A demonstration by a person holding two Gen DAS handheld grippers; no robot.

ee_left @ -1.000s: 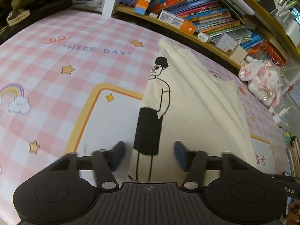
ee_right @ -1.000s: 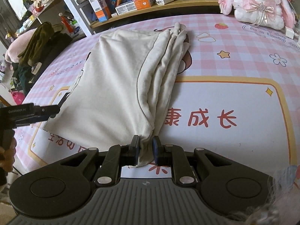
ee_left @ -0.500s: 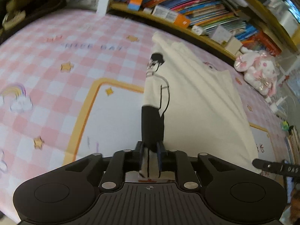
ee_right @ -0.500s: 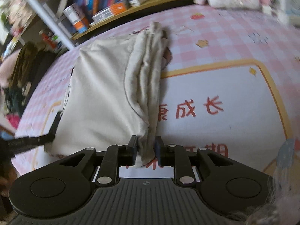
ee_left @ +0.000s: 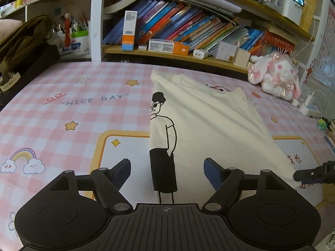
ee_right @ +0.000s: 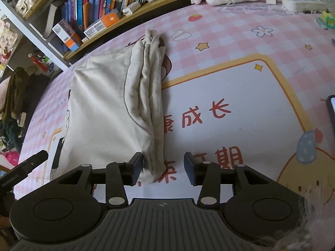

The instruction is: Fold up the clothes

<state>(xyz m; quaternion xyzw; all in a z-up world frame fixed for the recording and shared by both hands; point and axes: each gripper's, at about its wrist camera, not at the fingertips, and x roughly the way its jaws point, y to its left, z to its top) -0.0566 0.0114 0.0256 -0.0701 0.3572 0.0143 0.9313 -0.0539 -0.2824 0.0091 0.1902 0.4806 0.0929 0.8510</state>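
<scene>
One cream T-shirt lies folded lengthwise on the pink checked surface. Left hand-held gripper: released, near hem between fingers. Right hand-held gripper: released, straddling bunched fold edge.

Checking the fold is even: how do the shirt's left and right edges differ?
The shirt's left edge lies flat and straight and carries the printed figure; its right edge is bunched into thick plain ridges. The left gripper is opened wider than the right gripper. Both edges lie between open fingers, ungripped.
</scene>
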